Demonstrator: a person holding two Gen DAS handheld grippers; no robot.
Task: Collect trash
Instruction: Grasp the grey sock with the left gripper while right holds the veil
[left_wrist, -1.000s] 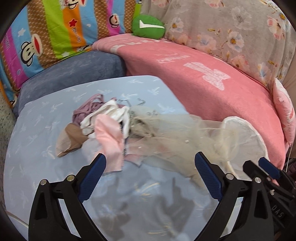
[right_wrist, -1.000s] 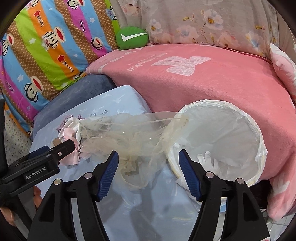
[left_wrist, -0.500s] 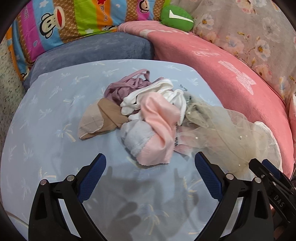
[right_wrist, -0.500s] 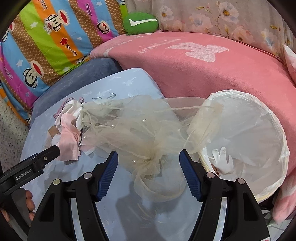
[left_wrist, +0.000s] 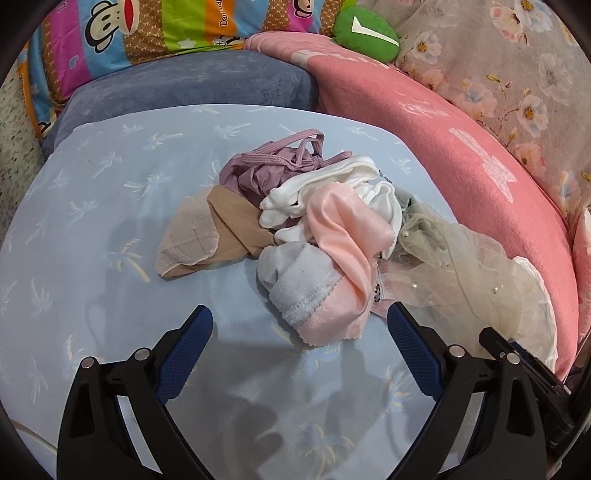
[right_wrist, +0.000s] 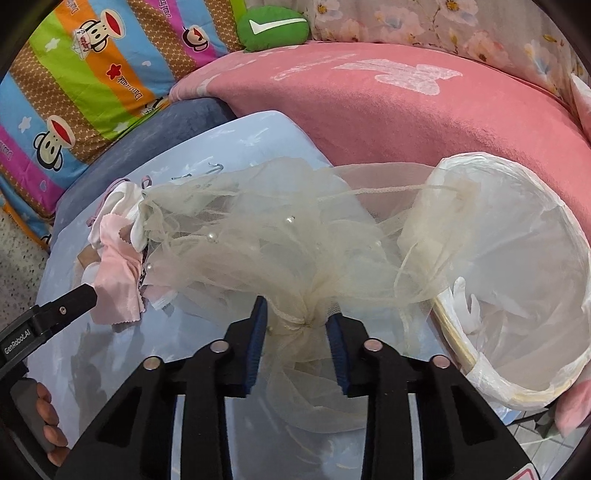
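Cream tulle piece (right_wrist: 280, 243), sheer, pearl-beaded, bunched at a knotted waist near the front; spreads rightward over the rim of the lined bin (right_wrist: 535, 387). Bin: round, white plastic liner, open, at the right tabletop edge; a white glove (right_wrist: 467, 306) lies inside. Left of the tulle, a heap of cloth scraps on the pale blue tabletop (left_wrist: 92, 221): pink satin piece (left_wrist: 343, 236) on top, white fabric (left_wrist: 314, 199) behind, mauve strappy piece (left_wrist: 273, 166) farthest, tan stocking (left_wrist: 207, 236) at left, pale blue-grey lace-edged scrap (left_wrist: 295, 273) nearest.

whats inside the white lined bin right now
In the bin, one white glove lies against the near wall of the plastic liner. The beige netting drapes over the near rim, hiding anything below it.
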